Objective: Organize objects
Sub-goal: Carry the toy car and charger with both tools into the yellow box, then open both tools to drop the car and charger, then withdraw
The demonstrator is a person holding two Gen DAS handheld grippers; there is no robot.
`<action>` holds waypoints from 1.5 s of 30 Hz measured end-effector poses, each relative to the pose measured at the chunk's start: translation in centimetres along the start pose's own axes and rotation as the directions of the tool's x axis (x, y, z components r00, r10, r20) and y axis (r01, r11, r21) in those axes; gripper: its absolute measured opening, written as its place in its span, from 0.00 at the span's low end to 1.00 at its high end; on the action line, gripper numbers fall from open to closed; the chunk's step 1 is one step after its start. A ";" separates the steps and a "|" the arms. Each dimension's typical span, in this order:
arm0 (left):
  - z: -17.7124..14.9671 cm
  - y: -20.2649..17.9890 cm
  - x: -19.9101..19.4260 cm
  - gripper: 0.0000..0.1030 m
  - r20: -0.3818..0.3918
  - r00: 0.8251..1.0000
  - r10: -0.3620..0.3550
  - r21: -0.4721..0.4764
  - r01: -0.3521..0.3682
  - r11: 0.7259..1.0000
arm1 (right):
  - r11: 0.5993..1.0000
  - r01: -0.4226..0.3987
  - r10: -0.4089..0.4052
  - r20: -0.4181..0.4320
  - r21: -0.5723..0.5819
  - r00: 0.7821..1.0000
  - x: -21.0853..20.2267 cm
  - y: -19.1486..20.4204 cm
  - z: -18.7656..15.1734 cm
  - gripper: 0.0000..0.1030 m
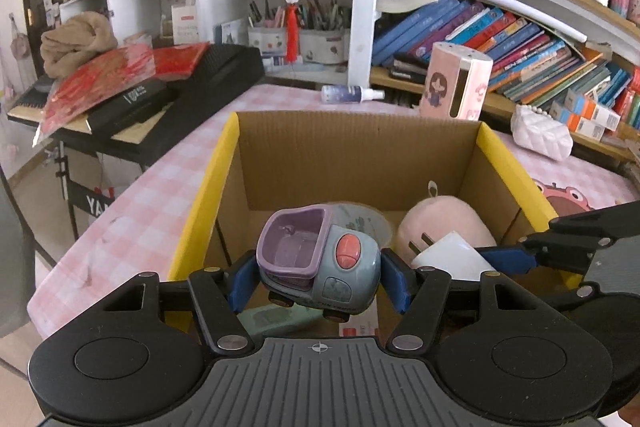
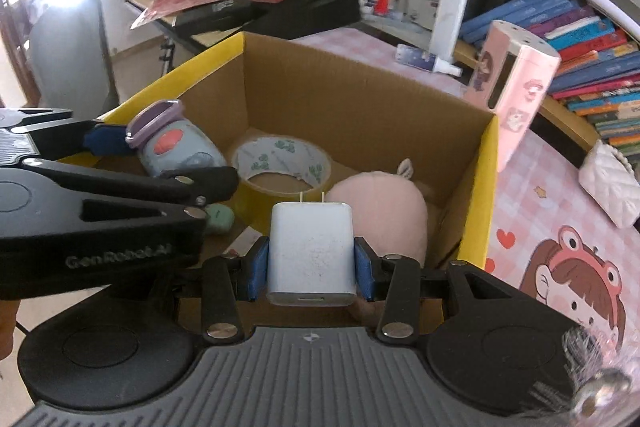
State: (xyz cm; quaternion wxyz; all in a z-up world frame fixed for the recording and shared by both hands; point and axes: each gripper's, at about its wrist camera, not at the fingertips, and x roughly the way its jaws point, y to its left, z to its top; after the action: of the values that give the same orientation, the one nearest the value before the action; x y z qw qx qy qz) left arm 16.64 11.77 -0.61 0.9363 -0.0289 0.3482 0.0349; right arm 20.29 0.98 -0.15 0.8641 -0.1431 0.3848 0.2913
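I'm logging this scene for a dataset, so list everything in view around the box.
cardboard box: 1, brown with yellow rim, on pink checked table
toy car: 1, grey-purple, held over box
charger plug: 1, white, held over box
tape roll: 1, patterned, inside box
plush toy: 1, pink, inside box
spray bottle: 1, lying behind box
pink case: 1, upright, behind box
books: many, shelves
left gripper: shut on car
right gripper: shut on plug

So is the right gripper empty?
No, the right gripper is clamped on a white charger above the box.
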 end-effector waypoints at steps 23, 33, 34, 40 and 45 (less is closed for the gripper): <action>0.0 0.3 -1.5 0.74 0.061 0.998 0.005 -0.026 -0.003 1.000 | 0.999 -0.030 0.030 -0.001 0.021 1.000 0.6 -0.3 0.1 0.40; -0.3 1.3 -5.5 0.78 0.146 0.989 0.016 -0.091 -0.002 0.996 | 0.999 0.011 -0.016 0.127 0.038 0.992 -3.8 0.5 -0.5 0.41; -0.4 1.4 -5.9 0.78 0.151 0.988 0.016 -0.096 -0.002 0.995 | 0.999 0.022 -0.028 0.139 0.044 0.990 -4.4 0.5 -0.7 0.41; -1.6 1.6 -7.7 0.79 0.168 0.986 0.014 -0.085 0.000 0.996 | 0.993 0.083 -0.098 0.181 0.086 0.979 -6.9 0.9 -1.9 0.41; -3.2 1.6 -9.0 0.79 0.160 0.987 0.000 -0.075 0.012 0.997 | 0.983 0.141 -0.164 0.206 0.121 0.965 -8.8 1.6 -3.6 0.43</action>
State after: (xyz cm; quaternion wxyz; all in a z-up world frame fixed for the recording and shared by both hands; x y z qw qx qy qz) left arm 7.59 12.74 2.84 0.9595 -0.0622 0.2705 0.0475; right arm 12.47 -2.91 3.96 0.9268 -0.0944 0.2917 0.2168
